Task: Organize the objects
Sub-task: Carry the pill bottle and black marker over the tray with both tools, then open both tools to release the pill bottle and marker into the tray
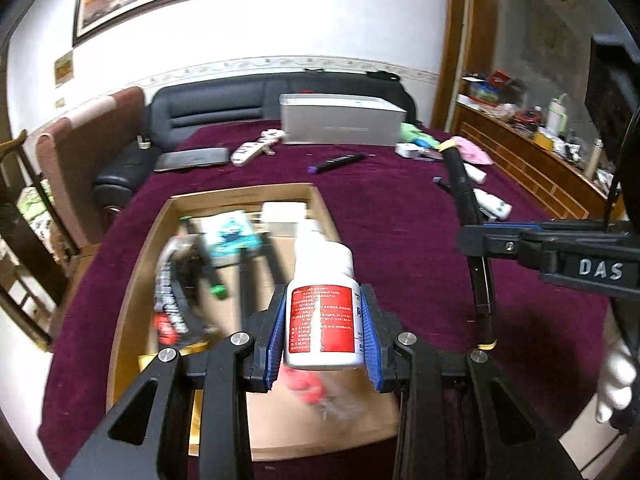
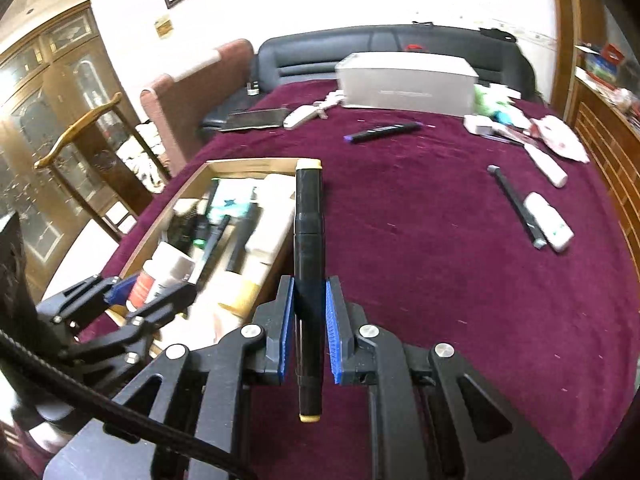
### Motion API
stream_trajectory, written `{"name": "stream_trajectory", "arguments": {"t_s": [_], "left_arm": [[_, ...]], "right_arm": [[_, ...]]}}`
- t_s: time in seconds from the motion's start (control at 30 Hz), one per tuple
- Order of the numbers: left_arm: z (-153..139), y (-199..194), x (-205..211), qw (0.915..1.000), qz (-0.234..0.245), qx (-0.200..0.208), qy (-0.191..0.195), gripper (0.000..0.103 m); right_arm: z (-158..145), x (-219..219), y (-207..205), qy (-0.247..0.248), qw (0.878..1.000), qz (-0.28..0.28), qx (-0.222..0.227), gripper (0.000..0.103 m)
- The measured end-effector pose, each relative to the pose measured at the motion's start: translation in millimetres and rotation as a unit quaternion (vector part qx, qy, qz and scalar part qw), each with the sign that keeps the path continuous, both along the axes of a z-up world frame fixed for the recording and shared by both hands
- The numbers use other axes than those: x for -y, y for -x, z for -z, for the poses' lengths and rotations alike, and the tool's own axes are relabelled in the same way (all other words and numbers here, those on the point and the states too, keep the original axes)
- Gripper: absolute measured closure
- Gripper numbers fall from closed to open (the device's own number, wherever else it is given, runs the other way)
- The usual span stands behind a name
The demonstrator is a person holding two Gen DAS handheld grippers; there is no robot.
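White pill bottle with red label (image 1: 323, 312) is clamped across its body in the left claw (image 1: 323, 336), over the shallow cardboard box (image 1: 240, 196), ready for dropping in. Black yellow-capped marker (image 2: 308, 280) is pinched lengthwise in the right claw (image 2: 308, 328), box ahead-left.

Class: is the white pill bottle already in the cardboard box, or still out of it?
Out. The left gripper holds the pill bottle between its jaws, above the cardboard box.
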State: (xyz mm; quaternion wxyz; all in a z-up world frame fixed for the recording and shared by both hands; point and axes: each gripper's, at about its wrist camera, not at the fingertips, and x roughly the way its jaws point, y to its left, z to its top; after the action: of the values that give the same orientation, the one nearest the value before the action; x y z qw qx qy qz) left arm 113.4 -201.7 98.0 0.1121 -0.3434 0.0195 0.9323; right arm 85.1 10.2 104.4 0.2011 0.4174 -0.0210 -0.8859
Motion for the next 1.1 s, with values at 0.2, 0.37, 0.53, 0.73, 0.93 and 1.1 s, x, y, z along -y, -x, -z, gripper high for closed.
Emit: {"name": "stream_trajectory", "arguments": {"t_s": [0.2, 0.37, 0.53, 0.73, 0.93, 1.1], "left_arm": [[13.5, 16.4, 32.9, 0.9995, -0.031, 0.009, 0.004, 0.074], [23.2, 26.4, 49.2, 0.9988, -0.045, 0.016, 0.007, 0.074], [30.4, 35.2, 61.0, 0.9984, -0.05, 0.024, 0.0, 0.074], [38.8, 42.7, 70.9, 0.9979, -0.052, 0.037, -0.01, 0.074], [43.4, 45.9, 75.6, 0.9977, -0.047, 0.044, -0.02, 0.074], [42.7, 48.6, 77.1, 0.9976, -0.046, 0.044, -0.026, 0.074]], "right_arm": [[7.7, 51.4, 17.2, 0.001, 0.999, -0.033, 0.019, 0.09], [23.7, 86.6, 37.4, -0.001, 0.998, -0.051, 0.046, 0.09], [38.6, 105.3, 58.6, -0.01, 0.997, -0.05, 0.065, 0.09], [58.1, 112.1, 80.8, -0.018, 0.995, -0.039, 0.092, 0.09], [70.1, 113.0, 90.5, -0.023, 0.994, -0.03, 0.107, 0.09], [71.5, 116.3, 91.3, -0.021, 0.994, -0.03, 0.108, 0.09]]}}
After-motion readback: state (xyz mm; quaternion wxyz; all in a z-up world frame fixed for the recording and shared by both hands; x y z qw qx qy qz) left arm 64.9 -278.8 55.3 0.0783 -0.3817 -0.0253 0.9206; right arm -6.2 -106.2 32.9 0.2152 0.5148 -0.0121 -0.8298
